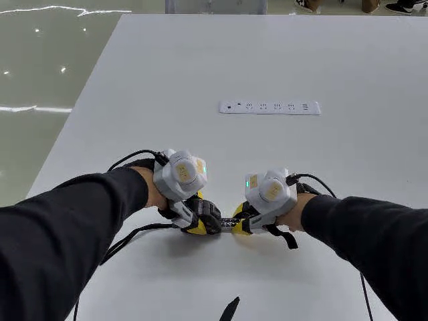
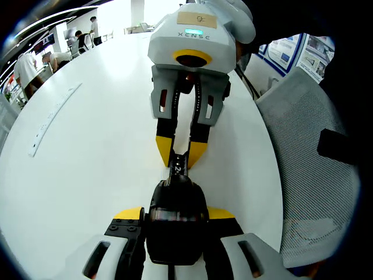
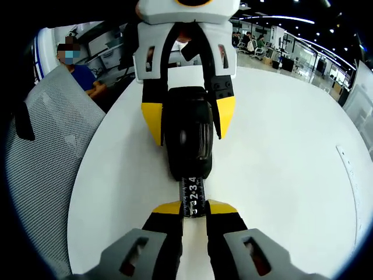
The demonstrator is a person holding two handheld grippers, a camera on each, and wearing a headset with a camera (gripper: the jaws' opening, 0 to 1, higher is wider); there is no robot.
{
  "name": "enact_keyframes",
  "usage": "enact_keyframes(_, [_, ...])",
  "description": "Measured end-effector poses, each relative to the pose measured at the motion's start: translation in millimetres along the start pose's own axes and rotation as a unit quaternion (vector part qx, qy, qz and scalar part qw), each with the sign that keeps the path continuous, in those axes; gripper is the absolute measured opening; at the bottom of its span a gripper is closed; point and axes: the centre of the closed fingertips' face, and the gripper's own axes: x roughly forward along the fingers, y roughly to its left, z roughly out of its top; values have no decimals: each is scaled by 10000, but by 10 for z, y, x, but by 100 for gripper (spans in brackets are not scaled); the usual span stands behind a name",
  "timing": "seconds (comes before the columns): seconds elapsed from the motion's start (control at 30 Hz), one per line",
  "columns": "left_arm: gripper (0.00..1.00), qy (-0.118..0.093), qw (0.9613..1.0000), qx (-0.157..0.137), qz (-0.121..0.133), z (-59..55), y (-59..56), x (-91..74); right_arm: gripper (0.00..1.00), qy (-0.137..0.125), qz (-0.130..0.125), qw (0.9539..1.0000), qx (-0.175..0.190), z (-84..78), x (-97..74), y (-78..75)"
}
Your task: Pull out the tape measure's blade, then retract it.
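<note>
The black tape measure [image 2: 176, 233] is clamped between the jaws of the left gripper [image 2: 175, 213], low at the white table [image 1: 267, 60]; whether the table is touched cannot be told. A short length of blade [image 3: 192, 192] is seen drawn out straight ahead of that gripper. Its end is pinched between the jaws of the right gripper [image 3: 194, 207], which is faced nose to nose with the left one. A power strip [image 1: 270, 107] is laid well beyond both grippers.
</note>
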Motion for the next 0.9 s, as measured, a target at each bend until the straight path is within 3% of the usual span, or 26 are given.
enact_keyframes(0.6, [35,4,10000,17,-9,-3,-7,-6,10,147,-3,9999,68,-175,-128,-31])
enact_keyframes(0.9, [35,111,9998,158,-19,-14,-15,2,10,189,-7,9997,129,-226,-167,-36])
